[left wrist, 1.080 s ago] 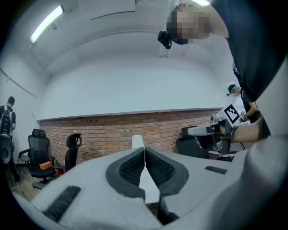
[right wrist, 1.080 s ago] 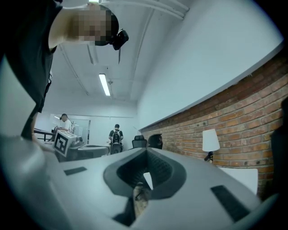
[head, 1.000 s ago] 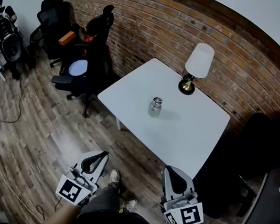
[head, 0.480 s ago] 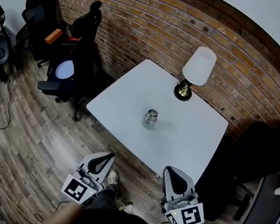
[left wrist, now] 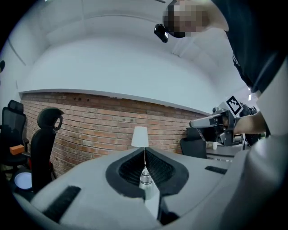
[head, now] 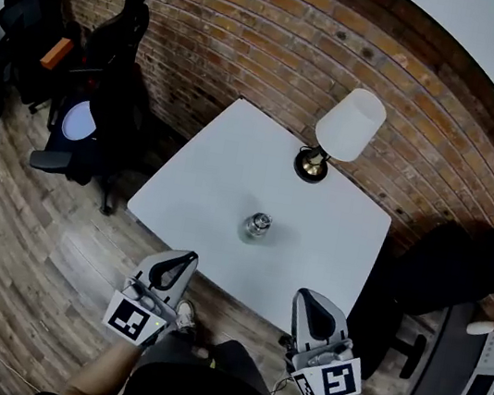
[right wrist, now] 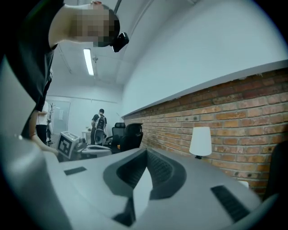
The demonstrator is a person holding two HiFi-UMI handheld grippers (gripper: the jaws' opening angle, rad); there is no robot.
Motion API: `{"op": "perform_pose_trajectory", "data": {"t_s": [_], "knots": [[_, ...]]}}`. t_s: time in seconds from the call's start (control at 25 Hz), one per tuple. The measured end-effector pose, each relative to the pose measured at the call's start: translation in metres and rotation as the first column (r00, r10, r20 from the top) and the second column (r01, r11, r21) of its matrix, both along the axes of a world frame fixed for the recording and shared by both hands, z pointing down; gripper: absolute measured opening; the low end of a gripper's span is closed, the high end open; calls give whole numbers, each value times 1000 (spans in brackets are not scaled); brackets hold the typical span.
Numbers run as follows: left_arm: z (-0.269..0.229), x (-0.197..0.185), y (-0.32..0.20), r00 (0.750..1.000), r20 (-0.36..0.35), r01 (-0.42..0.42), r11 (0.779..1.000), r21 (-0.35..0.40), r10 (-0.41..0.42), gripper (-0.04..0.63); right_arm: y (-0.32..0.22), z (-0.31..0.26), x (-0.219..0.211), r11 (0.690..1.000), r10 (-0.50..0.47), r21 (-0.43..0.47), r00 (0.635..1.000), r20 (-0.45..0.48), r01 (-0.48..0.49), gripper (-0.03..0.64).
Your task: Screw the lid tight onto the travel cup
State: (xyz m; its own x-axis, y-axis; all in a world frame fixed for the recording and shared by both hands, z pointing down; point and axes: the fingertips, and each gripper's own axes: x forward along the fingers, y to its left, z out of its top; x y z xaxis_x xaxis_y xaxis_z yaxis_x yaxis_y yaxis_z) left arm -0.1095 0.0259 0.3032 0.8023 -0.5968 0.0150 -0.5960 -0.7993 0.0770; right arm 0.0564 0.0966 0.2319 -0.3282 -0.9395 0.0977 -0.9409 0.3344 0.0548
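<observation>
Biggest thing in the head view is the brick wall [head: 284, 29], running across the whole top from 10 o'clock round to 3. Below it there's wood plank floor [head: 24, 239] on the left side. The white square table [head: 214, 168] sits dead centre, turned so one corner points at 12. A bunch of black office chairs [head: 109, 66] is parked at 10 o'clock from the table, and another dark chair [head: 445, 272] is at 4 o'clock, right by the table edge.

On the table, a lamp [head: 348, 124] with a white shade stands near the far side, at about 1 o'clock from the middle.

Both forearms come in from the bottom of the frame. They hold the tools roughly level and side by side, well apart, aimed at the table. The left gripper [head: 177, 265] is at 7 o'clock from the table centre, just off the near edge. The right gripper [head: 307, 301] is at 5 o'clock. Both are clenched tight with nothing in them, and each gripper view shows the ribbed pads pressed together.

The travel cup [head: 256, 225] stands upright near the middle of the table, on its own, at 12 o'clock from the two tools. Neither touches it. In the left gripper view it lines up right past the jaw tips [left wrist: 145, 176]. It's too small to tell how the lid sits.
</observation>
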Motion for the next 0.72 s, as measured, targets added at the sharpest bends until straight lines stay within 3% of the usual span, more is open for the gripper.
{"op": "perform_pose_trajectory", "data": {"t_s": [0.2, 0.72], "knots": [[16, 18, -27, 1000, -19, -24, 999, -41, 23, 26, -21, 17, 13, 998, 30, -56, 1000, -5, -31, 14], [30, 68, -61, 997, 43, -59, 997, -57, 62, 28, -77, 37, 44, 997, -27, -67, 1000, -17, 26, 14]]}}
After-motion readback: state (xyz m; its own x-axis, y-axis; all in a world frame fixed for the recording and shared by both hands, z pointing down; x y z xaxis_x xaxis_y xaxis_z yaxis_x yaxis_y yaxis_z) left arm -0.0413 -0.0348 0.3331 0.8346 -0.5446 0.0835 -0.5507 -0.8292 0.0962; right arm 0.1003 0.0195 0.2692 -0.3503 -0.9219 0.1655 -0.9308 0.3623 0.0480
